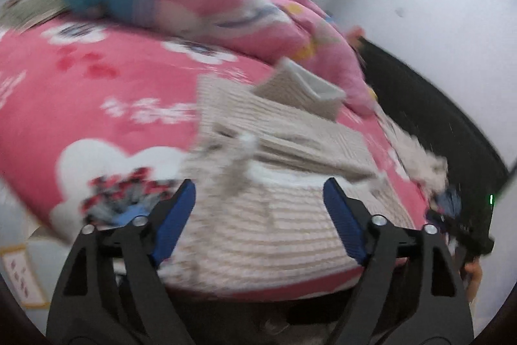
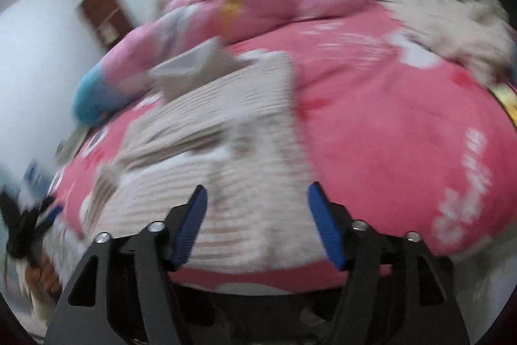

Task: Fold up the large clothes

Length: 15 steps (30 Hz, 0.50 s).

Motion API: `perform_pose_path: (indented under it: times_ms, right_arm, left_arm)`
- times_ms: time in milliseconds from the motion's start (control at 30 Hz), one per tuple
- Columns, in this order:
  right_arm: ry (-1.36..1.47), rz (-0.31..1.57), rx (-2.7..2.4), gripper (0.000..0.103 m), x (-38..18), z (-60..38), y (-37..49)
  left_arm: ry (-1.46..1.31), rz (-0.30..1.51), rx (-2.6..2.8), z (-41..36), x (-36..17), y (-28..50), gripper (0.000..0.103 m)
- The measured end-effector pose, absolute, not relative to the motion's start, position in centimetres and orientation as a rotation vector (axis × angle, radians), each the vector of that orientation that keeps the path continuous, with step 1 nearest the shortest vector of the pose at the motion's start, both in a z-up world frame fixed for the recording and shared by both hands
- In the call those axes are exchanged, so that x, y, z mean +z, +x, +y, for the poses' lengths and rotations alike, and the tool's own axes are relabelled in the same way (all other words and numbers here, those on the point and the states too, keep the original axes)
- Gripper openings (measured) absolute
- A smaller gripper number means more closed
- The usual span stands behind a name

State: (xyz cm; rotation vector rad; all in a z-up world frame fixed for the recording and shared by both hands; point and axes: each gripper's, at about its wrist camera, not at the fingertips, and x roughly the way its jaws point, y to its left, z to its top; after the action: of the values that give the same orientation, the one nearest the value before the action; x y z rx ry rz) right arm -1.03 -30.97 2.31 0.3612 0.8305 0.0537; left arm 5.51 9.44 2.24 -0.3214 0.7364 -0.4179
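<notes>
The sweater (image 1: 274,215), beige with pale ribs, lies on the bed (image 1: 97,92), on its pink flowered cover. Both views are motion-blurred.

Left gripper (image 1: 259,193): fingers (image 1: 176,222) spread wide. Nothing is pinched. The sweater's near, rounded edge lies beyond and between the fingertips; whether they touch the knit cannot be told. A folded layer sits farther back, with a raised flap (image 1: 303,86) at the far end.

Right gripper (image 2: 257,198): fingers (image 2: 324,225) spread, holding nothing. The sweater (image 2: 226,183) lies ahead of and between the tips, extending away toward the upper left of the view.

A pink quilt (image 1: 226,5) is bunched behind the sweater. A fluffy white garment (image 2: 462,21) lies at the bed's right edge.
</notes>
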Motion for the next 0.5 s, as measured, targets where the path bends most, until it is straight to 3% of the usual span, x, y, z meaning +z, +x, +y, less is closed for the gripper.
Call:
perform_pose_path:
  times_ms: [67, 200, 400, 500]
  right_arm:
    - [0.308, 0.861, 0.108, 0.076, 1.8, -28.9, 0.1]
    - [0.237, 0.929, 0.175, 0.076, -0.1, -25.9, 2.2]
    - [0.347, 0.986, 0.129, 0.076, -3.7, -28.3, 4.6]
    - [0.393, 0.983, 0.148, 0.079, -4.5, -29.0, 4.5]
  left_arm:
    - [-0.258, 0.775, -0.459, 6.9, 1.5, 6.1, 0.084]
    - [-0.177, 0.852, -0.433, 4.0, -1.5, 8.1, 0.084]
    - [-0.3, 0.949, -0.405, 6.3, -6.0, 11.4, 0.085]
    - [-0.417, 0.921, -0.464, 7.6, -6.6, 11.9, 0.095]
